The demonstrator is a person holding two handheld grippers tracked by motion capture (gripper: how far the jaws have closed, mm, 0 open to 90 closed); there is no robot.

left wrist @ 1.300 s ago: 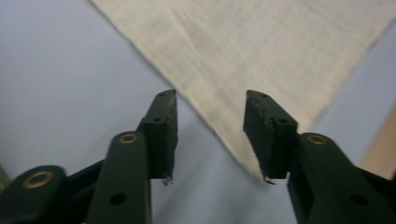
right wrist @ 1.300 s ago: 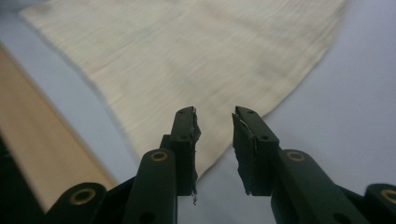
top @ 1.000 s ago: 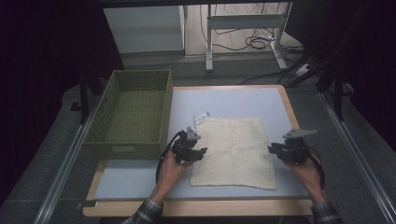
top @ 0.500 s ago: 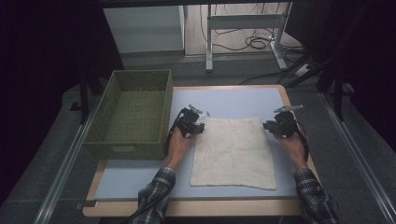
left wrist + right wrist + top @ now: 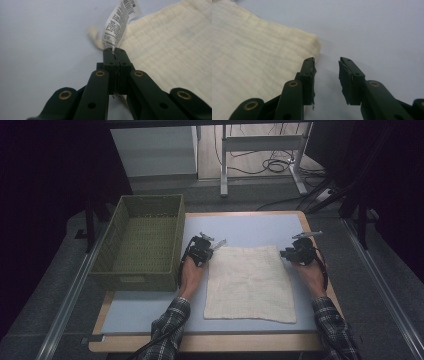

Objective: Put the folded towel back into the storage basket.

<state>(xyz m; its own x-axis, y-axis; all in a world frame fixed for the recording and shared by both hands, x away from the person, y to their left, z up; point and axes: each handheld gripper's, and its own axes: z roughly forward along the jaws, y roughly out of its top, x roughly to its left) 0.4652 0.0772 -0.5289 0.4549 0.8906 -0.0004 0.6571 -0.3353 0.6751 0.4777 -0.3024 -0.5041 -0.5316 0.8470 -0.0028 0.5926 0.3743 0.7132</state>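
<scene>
Cloth (image 5: 250, 282) lies flat on the blue table (image 5: 250, 227), a cream square spread between the person's two hands, with both far corners about to be taken. The left hand-held gripper (image 5: 114, 53) has its jaws pressed together at the far left corner, seemingly pinching the cloth edge just below the care label (image 5: 120, 22) that sticks up there. The right hand-held gripper (image 5: 326, 67) stands with its jaws apart at the far right corner, one jaw over the cloth edge and the other over bare table, so that corner is not yet gripped. By my reading, folding has barely begun: one corner is secured, the second grab and the fold itself remain. Left of the cloth, the green basket (image 5: 120, 222) sits empty.
</scene>
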